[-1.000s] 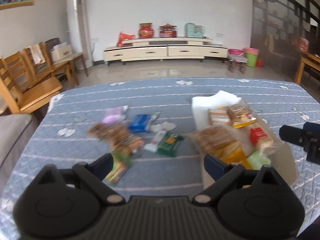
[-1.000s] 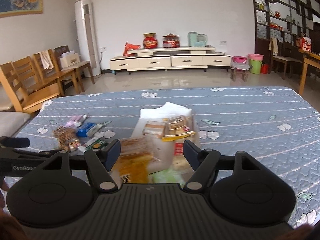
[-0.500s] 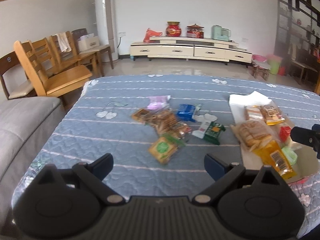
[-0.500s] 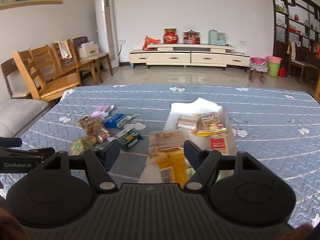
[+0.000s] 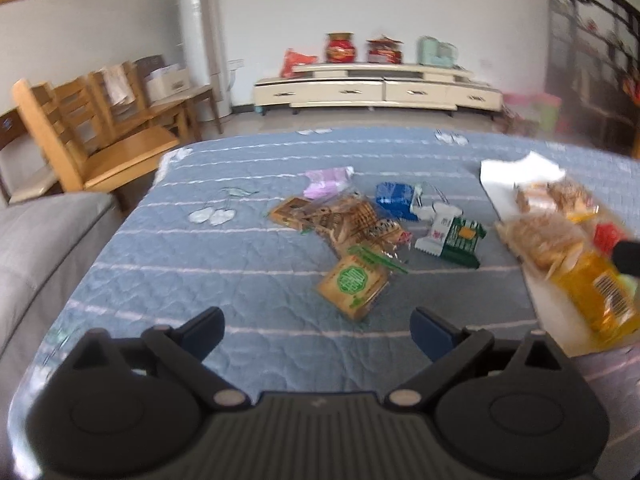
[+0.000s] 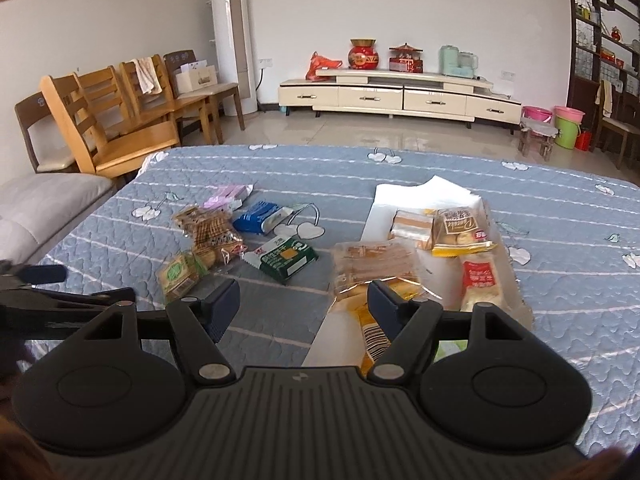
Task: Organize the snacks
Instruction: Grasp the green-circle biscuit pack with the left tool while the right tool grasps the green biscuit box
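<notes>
Loose snack packets lie scattered near the middle of a blue quilted table, beside a cardboard tray of packets toward its right edge. The left gripper and right gripper hover above the near edge, jaws spread wide, holding and touching nothing.

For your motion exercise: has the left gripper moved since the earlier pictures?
Yes. The left gripper has swung leftward: the cream TV cabinet sits further right, and the wooden chairs fill more of its view.
</notes>
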